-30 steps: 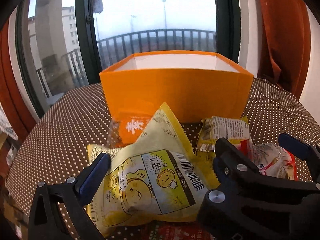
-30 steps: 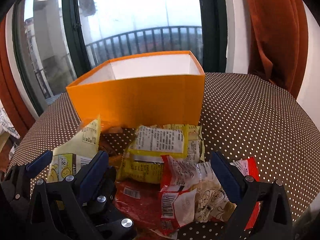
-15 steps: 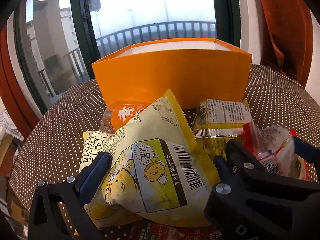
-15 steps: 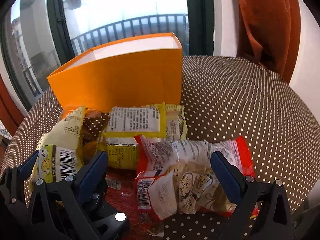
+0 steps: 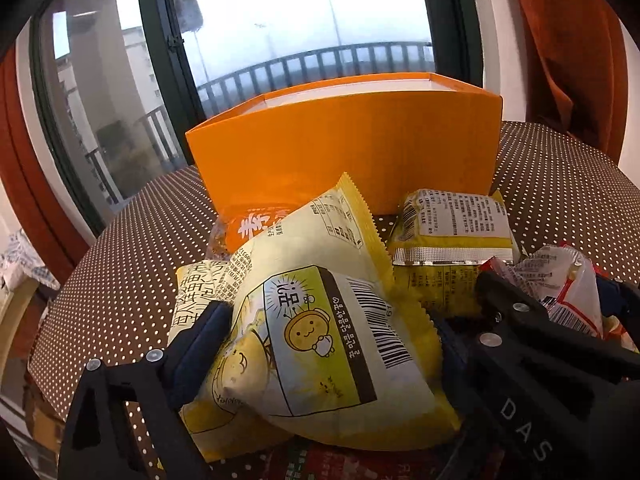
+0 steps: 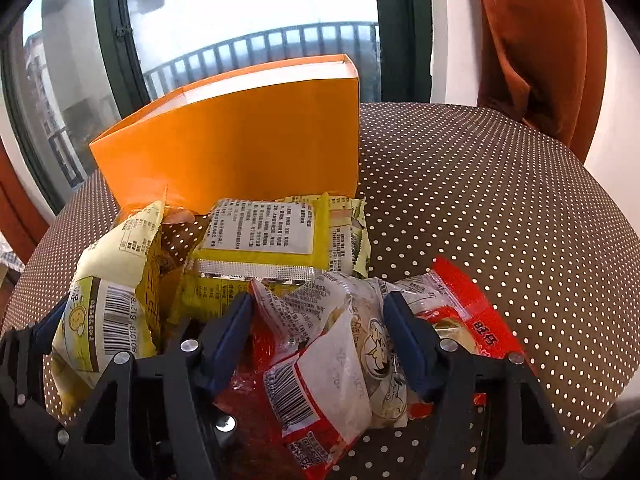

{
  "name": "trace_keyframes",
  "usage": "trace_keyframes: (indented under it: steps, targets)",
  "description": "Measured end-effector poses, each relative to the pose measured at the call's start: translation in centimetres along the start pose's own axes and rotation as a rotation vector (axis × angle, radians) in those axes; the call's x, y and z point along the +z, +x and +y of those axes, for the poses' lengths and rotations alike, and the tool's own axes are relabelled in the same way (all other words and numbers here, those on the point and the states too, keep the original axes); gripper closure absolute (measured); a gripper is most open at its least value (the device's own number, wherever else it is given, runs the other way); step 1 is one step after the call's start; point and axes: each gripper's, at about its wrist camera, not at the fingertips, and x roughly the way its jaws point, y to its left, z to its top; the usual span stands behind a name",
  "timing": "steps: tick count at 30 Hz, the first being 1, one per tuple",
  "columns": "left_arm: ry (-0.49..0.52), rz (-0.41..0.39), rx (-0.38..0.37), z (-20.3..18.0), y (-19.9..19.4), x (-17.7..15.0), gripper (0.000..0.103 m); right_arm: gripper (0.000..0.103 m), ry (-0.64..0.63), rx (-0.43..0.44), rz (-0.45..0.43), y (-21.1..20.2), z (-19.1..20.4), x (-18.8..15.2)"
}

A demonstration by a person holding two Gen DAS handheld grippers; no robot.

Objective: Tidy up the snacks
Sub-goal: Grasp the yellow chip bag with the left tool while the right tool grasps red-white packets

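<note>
1. The left tool (image 5: 328,344) is clamped on a pale yellow snack bag (image 5: 320,328) with a cartoon bee and a barcode. Its fingers (image 5: 200,336) press the bag's two sides, and the bag stands tilted up between them.
2. A second pale yellow packet (image 5: 196,292) lies beside the held bag on its left, and an orange-labelled clear packet (image 5: 256,226) sits behind it, against the box.
3. The orange box (image 5: 348,148) stands open-topped on the brown dotted table (image 5: 120,248), just behind the heap of snacks.
4. A yellow packet (image 6: 264,248) with a white printed label lies flat in front of the box, between the two tools, partly on top of other yellow wrappers.
5. The right tool (image 6: 320,336) is closed about halfway on a red and clear packet (image 6: 340,356) with a barcode; both blue pads (image 6: 408,344) touch the crumpled wrapper.
6. The rest of that red packet spreads to the right of the tool on the table, and a flat dark red wrapper (image 6: 248,400) lies under it.
7. A rust curtain (image 6: 536,40) hangs at the far right, beside the window (image 6: 256,4).
</note>
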Motion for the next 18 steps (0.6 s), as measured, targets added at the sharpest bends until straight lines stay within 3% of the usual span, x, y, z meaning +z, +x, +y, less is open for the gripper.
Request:
trace_keyframes:
  steps: [6,12,18]
  targets:
    - [-0.004,-0.025,0.018,0.3,-0.9,-0.1,0.032,0.05,0.004,0.023,-0.01,-0.5,0.1,0.1]
    - [-0.023,-0.04,0.003,1.1,-1.7,0.2,0.044,0.054,0.01,0.042,-0.019,-1.2,0.4,0.7]
    - [-0.054,-0.057,-0.02,2.0,-2.7,0.9,0.05,0.055,-0.005,0.041,-0.054,-2.8,1.2,1.5]
